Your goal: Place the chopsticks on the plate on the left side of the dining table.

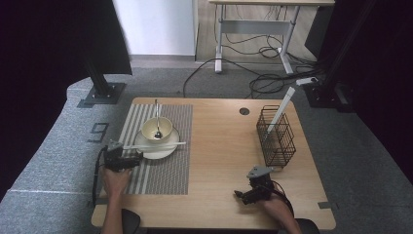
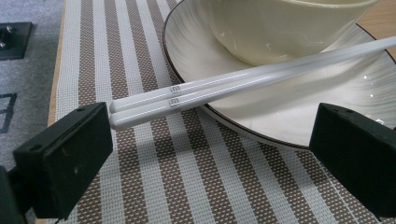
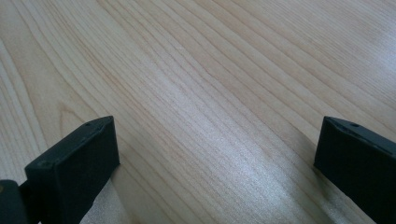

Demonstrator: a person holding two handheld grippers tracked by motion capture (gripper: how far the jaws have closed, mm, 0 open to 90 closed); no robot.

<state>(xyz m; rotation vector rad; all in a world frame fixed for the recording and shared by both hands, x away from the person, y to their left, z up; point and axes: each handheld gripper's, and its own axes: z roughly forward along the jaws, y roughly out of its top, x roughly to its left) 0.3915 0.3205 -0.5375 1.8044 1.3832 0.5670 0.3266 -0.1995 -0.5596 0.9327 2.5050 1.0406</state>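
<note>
left gripper (image 2: pixel 210 154), jaws apart, nears the pair of white plastic chopsticks (image 2: pixel 224 86) at frame centre; next, close on their ends. right gripper (image 3: pixel 215 163) jaws apart, idle.

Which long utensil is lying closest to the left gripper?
The pair of white chopsticks across the plate's rim; their ends sit by the open left gripper. The spoon stands in the bowl.

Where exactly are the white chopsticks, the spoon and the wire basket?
white chopsticks (image 2: pixel 187 95), left gripper view, on the printed mark near their blunt ends.
spoon (image 1: pixel 157 117), high view, on its handle above the bowl.
wire basket (image 1: pixel 275 141), high view, on its front mesh wall.
</note>
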